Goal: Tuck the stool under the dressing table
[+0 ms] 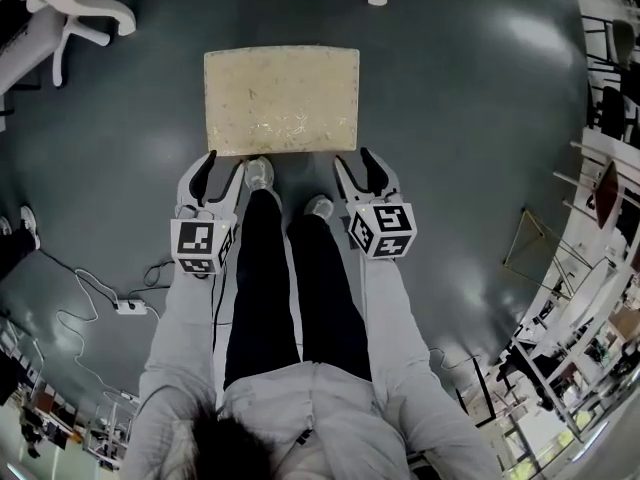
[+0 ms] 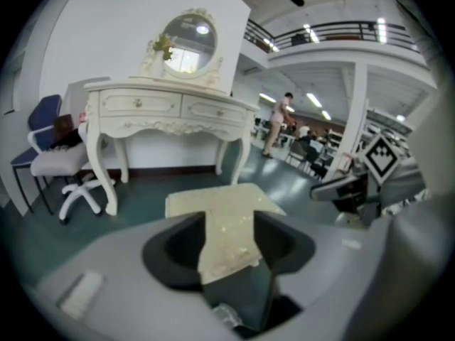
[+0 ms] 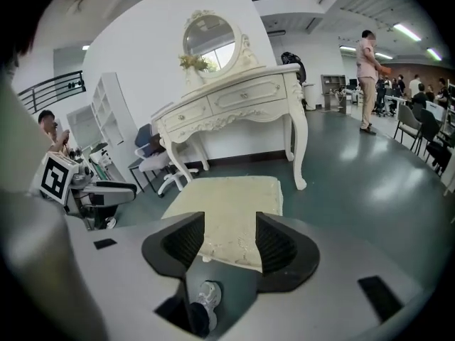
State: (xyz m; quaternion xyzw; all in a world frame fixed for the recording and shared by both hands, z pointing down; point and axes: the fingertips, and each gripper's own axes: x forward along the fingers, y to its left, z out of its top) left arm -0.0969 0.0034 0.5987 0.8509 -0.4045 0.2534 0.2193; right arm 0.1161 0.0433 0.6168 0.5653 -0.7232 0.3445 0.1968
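- Step: approach to the stool. No grip and no push yet, as far as I can judge.
- Stool stands on the floor right in front of the person's shoes, cream padded top up, out in the open.
- Dressing table is beyond the stool's far side and well apart from it. Mirror on top, the leg gap faces the stool.
- Left gripper: jaws spread, pinching nothing. Its tips sit just beside the stool's near-left corner. Touching or not, can't tell from the head view.
- Left gripper view: the seat's near edge shows through the gap between the jaws, and the pads aren't on it.
- Right gripper: jaws spread, nothing pinched, tips just beside the near-right corner.
- Right gripper view: same picture, seat edge in the gap, with a shoe and floor below.
- Both grippers point down and forward, one at each end of the near edge.
- Next: set both sets of jaws on the near edge or the near corners, evenly, then slide the stool straight ahead between the table legs.
- Needs a matched push from both sides, or the stool will likely swing and hit a leg.
- An office chair beside the table's left end looks clear of the path.
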